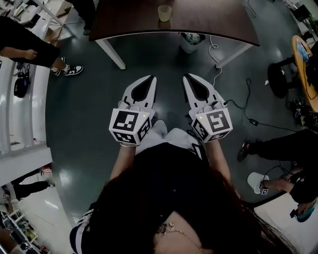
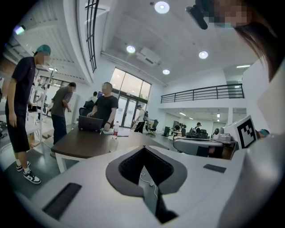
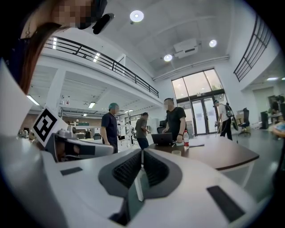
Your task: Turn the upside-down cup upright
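Pale cup point(image 1: 164, 13) on table point(image 1: 124, 20) ahead: we hold left gripper point(image 1: 148, 82) and right gripper point(image 1: 189, 80) closed, empty; arriving unopened could knock it over.

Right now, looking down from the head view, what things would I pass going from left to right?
First the black-and-white sneakers → left claw → cup → right claw → black stool.
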`<state>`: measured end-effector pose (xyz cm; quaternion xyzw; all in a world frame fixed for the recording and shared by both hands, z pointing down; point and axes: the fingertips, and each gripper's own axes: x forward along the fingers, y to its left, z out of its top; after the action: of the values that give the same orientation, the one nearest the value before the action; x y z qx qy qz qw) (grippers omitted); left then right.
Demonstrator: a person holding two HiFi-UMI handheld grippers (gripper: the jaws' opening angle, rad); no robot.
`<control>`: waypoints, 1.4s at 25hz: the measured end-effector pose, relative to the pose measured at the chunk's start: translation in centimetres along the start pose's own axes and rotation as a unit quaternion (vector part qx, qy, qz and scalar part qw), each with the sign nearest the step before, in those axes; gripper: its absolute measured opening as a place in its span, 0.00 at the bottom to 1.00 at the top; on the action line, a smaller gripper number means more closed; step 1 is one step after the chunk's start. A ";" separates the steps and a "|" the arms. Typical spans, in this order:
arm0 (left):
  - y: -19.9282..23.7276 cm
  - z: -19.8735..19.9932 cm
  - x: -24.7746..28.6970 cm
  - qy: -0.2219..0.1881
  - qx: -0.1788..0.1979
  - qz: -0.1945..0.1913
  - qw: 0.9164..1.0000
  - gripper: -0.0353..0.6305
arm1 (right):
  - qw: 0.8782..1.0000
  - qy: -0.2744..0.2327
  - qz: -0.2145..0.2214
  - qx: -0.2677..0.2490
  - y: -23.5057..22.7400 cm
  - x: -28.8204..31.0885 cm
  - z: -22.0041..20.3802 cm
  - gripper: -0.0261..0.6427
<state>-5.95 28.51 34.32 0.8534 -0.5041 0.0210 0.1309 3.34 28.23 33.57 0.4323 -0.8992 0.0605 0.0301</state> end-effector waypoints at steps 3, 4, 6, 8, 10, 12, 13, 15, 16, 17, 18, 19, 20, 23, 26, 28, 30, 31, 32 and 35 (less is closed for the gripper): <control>1.0 0.3 1.2 0.003 -0.002 -0.003 1.000 0.06 | 1.000 0.006 -0.001 -0.001 -0.5 1.3 0.0 0.07; 1.2 0.2 1.7 0.004 -0.002 -0.004 1.000 0.06 | 1.000 0.007 -0.003 0.000 -0.9 1.6 -0.1 0.07; 1.4 0.0 3.1 0.006 -0.002 -0.007 1.000 0.06 | 1.000 0.006 -0.007 0.003 -2.1 2.4 -0.3 0.07; 2.0 0.0 4.4 0.008 -0.002 -0.008 1.000 0.06 | 1.000 0.004 -0.007 0.004 -3.2 3.5 -0.3 0.07; 3.1 0.3 5.6 0.008 -0.004 -0.006 1.000 0.06 | 1.000 0.004 -0.005 0.003 -4.0 5.1 -0.2 0.07; 4.3 0.6 6.9 0.008 -0.005 -0.004 1.000 0.06 | 1.000 0.004 -0.002 0.003 -4.8 6.9 0.0 0.07; 4.9 0.8 7.6 0.009 -0.006 -0.003 1.000 0.06 | 1.000 0.004 0.000 0.003 -5.2 7.7 0.0 0.07; 5.7 1.1 9.2 0.010 -0.005 -0.002 1.000 0.06 | 1.000 0.003 0.002 0.005 -6.4 9.2 0.3 0.07; 6.1 1.4 10.0 0.010 -0.004 -0.001 1.000 0.06 | 1.000 0.002 0.003 0.006 -7.0 9.9 0.5 0.07; 6.4 1.6 10.8 0.010 -0.004 0.000 1.000 0.06 | 1.000 0.001 0.005 0.007 -7.6 10.7 0.7 0.07; 6.8 2.0 11.6 0.009 -0.003 0.001 1.000 0.06 | 1.000 -0.001 0.007 0.008 -8.2 11.5 0.9 0.07; 7.2 2.3 12.5 0.008 -0.002 0.003 1.000 0.06 | 1.000 -0.003 0.010 0.008 -8.9 12.3 1.1 0.07; 7.5 2.6 13.5 0.007 -0.002 0.005 1.000 0.06 | 1.000 -0.004 0.013 0.008 -9.7 13.0 1.4 0.07; 8.5 3.2 16.8 0.007 -0.005 0.013 1.000 0.06 | 1.000 -0.003 0.021 0.008 -12.4 15.3 1.8 0.07; 9.9 3.8 20.4 0.012 -0.009 0.021 1.000 0.06 | 1.000 0.000 0.029 0.011 -15.4 18.1 2.1 0.07; 10.9 4.3 22.8 0.014 -0.012 0.023 1.000 0.06 | 0.999 0.002 0.032 0.012 -17.3 20.2 2.4 0.07; 12.0 4.8 24.9 0.015 -0.015 0.025 0.999 0.06 | 0.999 0.004 0.036 0.014 -18.8 22.2 2.5 0.07; 12.4 5.1 25.9 0.016 -0.017 0.025 0.999 0.06 | 0.999 0.006 0.038 0.015 -19.5 23.1 2.6 0.07; 12.9 5.3 26.8 0.017 -0.019 0.026 0.999 0.06 | 0.999 0.007 0.040 0.015 -20.2 24.0 2.7 0.07; 14.1 6.0 29.3 0.021 -0.022 0.032 0.999 0.06 | 0.999 0.010 0.049 0.017 -22.0 26.4 3.1 0.07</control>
<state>-4.35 -4.50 36.32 0.8333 -0.5284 0.0320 0.1594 4.01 -6.25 35.16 0.3880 -0.9176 0.0819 0.0286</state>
